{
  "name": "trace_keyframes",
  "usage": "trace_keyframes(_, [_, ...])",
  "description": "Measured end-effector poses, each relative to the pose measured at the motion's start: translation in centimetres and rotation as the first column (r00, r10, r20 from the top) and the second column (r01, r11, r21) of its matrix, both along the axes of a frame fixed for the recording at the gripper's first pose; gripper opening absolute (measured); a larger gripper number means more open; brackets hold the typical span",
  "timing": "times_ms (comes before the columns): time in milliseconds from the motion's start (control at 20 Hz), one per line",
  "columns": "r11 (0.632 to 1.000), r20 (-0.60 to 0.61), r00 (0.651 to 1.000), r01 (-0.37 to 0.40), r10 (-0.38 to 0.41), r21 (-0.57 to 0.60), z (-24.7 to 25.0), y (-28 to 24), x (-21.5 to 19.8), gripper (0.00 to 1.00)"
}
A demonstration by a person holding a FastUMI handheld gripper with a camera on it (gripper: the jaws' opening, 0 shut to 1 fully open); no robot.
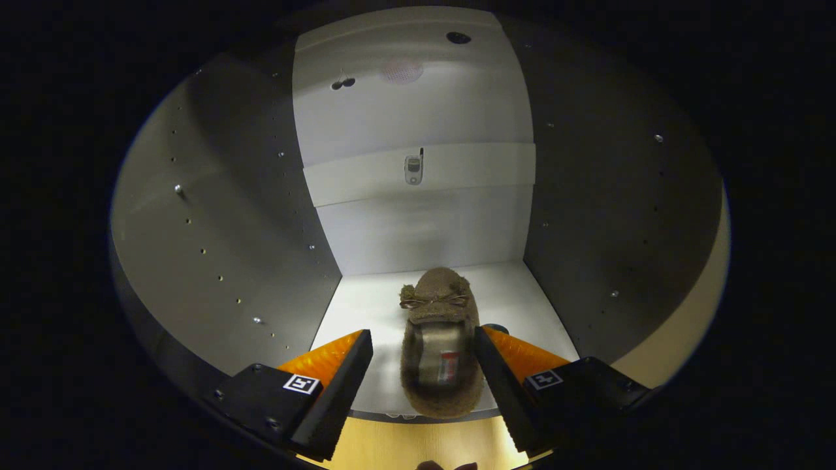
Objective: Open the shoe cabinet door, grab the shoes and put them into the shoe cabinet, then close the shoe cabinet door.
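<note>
claw (423, 365) open around fuzzy slipper (439, 339), white cabinet floor (366, 307), grey side walls (222, 222)

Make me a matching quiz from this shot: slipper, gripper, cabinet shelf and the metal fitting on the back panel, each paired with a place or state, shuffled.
Things:
1. fuzzy brown slipper
2. gripper
3. cabinet shelf
4. metal fitting

Places or states:
A. white, with the slipper lying on it
B. on the pale back panel's strip, above and beyond the slipper
C. open, a finger on each side of the slipper
D. between the fingers, toe and bow pointing into the cabinet

Pairs: 1-D, 2-C, 3-A, 4-B
</note>
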State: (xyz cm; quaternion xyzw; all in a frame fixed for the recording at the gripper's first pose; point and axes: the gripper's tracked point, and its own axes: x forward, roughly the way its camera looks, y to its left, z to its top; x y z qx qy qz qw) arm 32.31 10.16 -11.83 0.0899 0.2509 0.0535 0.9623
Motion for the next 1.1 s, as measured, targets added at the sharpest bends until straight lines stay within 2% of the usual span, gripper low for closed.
trace_keyframes(300, [1.000,0.156,0.988,0.001,-0.003,0.016,4.0,-1.0,-7.3,0.99])
trace_keyframes(550, [0.998,0.331,0.943,0.047,-0.035,-0.029,6.8,-1.8,-16.1,0.98])
trace_keyframes(850, [0.996,0.443,0.896,0.072,-0.042,-0.053,7.7,-2.5,-26.7,0.98])
trace_keyframes(1100, [0.994,0.475,0.879,0.078,-0.032,-0.078,7.2,-6.1,-35.1,0.98])
